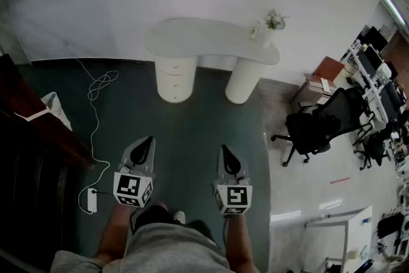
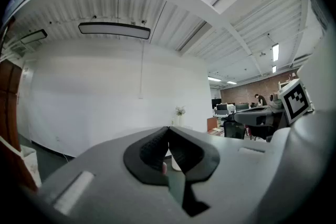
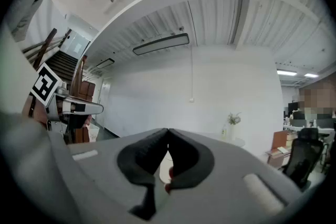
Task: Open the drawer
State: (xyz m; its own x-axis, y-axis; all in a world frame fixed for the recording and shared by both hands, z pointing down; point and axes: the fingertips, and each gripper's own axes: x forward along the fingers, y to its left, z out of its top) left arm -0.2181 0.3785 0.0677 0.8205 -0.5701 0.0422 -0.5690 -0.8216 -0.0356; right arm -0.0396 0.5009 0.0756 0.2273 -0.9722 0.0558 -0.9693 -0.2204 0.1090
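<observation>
The drawer stack (image 1: 174, 73) stands upright in the round pedestal (image 1: 174, 94) under the white surface (image 1: 211, 35), fronts facing you. It's well ahead of your left gripper (image 1: 143, 149) & right gripper (image 1: 229, 160), roughly btwn them. Only the head view shows it clearly. The gripper views show both grippers closed w/ nothing held.

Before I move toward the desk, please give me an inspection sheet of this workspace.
Surface: white desk top, mostly bare.
Job's things: drawers under the desk's left end, all look closed.
Clutter: vase of flowers on the desk's right end.
Grippers: left gripper and right gripper, jaws together, empty, well short of the desk.
Cables: white cable loose on the floor, ending at what looks like a power strip.
Surroundings: black office chair at right, dark stairs at left.
</observation>
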